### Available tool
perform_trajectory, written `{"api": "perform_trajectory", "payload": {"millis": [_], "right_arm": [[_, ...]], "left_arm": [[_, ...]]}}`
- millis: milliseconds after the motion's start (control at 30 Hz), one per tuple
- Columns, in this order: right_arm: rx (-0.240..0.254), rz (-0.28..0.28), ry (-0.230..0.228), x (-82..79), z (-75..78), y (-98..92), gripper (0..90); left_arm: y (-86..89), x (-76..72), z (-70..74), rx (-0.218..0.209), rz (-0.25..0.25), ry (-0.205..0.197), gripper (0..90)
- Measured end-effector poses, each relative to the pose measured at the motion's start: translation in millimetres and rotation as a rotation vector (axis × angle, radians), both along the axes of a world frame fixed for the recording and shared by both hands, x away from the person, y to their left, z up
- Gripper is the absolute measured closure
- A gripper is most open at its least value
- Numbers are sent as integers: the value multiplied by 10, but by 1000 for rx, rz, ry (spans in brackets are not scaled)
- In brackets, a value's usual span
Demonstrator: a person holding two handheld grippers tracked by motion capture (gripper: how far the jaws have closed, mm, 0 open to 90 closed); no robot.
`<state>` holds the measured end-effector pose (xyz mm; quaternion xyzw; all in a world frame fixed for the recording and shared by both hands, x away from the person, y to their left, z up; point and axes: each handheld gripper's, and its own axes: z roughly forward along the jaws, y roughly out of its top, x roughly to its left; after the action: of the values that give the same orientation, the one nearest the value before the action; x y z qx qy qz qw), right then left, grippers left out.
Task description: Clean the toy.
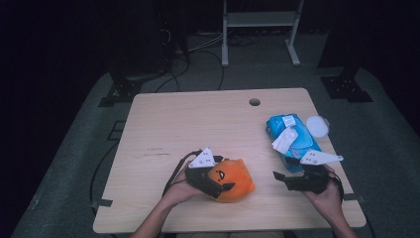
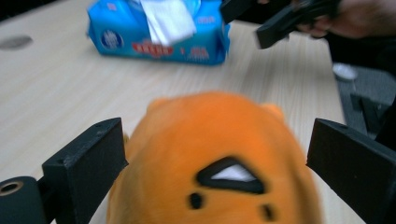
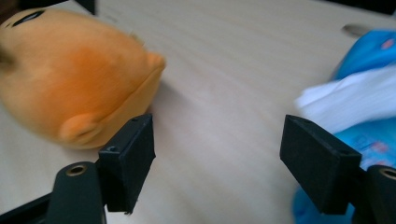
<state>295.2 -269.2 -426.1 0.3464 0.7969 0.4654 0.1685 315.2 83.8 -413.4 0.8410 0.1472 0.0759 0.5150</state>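
The orange plush toy [image 2: 215,163] looked soft and light; the left gripper [image 2: 217,158] stood spread around its sides, best squeezed mid-body.

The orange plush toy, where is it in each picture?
High view: the orange plush toy lies low in the middle, at the left gripper.
Left gripper view: it sits at the bottom middle, between the wide open jaws.
Right gripper view: it lies at the upper left, on its side.
Shared landmark: the blue wipes pack.
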Motion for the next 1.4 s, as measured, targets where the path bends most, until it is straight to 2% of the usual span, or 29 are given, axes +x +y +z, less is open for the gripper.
{"api": "perform_trajectory", "payload": {"millis": [33, 100, 133, 167, 200, 233, 267, 367, 400, 433, 533, 567, 600, 633, 700, 733, 767, 800, 867, 933, 967, 1000, 1033, 1167, 1333, 1400], "right_arm": [[-10, -15, -30, 92, 77, -22, 252], [-29, -44, -57, 206, 142, -51, 252], [-42, -54, -69, 270, 165, -67, 252], [-48, -62, -78, 338, 180, -81, 252], [-48, -72, -81, 403, 189, -94, 252], [-62, -78, -90, 467, 196, -104, 252], [-80, -89, -95, 523, 202, -106, 252], [-103, -111, -78, 694, 180, -140, 263], [-103, -111, -78, 694, 180, -140, 263], [-109, -122, -50, 797, 138, -165, 265], [-127, -136, -28, 884, 89, -187, 289], [-142, -159, -8, 948, 50, -214, 322], [-142, -159, -8, 948, 50, -214, 322], [-127, -172, 18, 993, 9, -263, 399], [-105, -181, 44, 1016, -28, -302, 459], [-105, -181, 44, 1016, -28, -302, 459], [-100, -185, 49, 1019, -42, -313, 501], [-101, -197, 58, 1013, -50, -331, 600], [-88, -211, 73, 1010, -44, -358, 665], [-76, -213, 86, 1015, -41, -372, 683], [-65, -215, 99, 1022, -30, -383, 759], [-65, -215, 99, 1022, -30, -383, 759], [-60, -220, 109, 1025, -7, -376, 819], [-65, -230, 119, 1032, 28, -384, 858], [-27, -233, 131, 1006, 77, -423, 868], [3, -215, 133, 968, 139, -449, 870]], "left_arm": [[51, -21, 56, -4, 8, -18, 41], [101, -31, 67, 8, 9, -21, 46], [101, -31, 67, 8, 9, -21, 57], [157, -27, 47, 37, 6, -16, 71], [157, -27, 47, 37, 6, -16, 89], [224, -28, 29, 55, -3, -9, 115], [256, -27, 21, 54, -1, -2, 125], [319, 0, -24, 59, 15, 13, 125], [319, 0, -24, 59, 15, 13, 125], [341, 23, -52, 48, 14, 38, 125], [346, 31, -77, 54, 13, 49, 133], [341, 27, -93, 50, 10, 58, 138], [341, 27, -93, 50, 10, 58, 139], [325, 22, -110, 55, 2, 62, 148], [300, 17, -146, 64, -9, 71, 154], [300, 17, -146, 64, -9, 71, 155], [289, 15, -165, 68, -13, 74, 155], [283, 9, -186, 68, -1, 66, 168], [284, 8, -189, 68, 3, 65, 182], [282, -1, -199, 69, 1, 58, 202], [280, -3, -205, 72, -3, 55, 204], [280, -3, -205, 72, -3, 55, 204], [279, 1, -205, 73, -2, 56, 204], [283, -1, -212, 70, -2, 54, 202], [284, -3, -226, 62, 4, 53, 199], [285, -1, -233, 61, 4, 50, 199]]}}
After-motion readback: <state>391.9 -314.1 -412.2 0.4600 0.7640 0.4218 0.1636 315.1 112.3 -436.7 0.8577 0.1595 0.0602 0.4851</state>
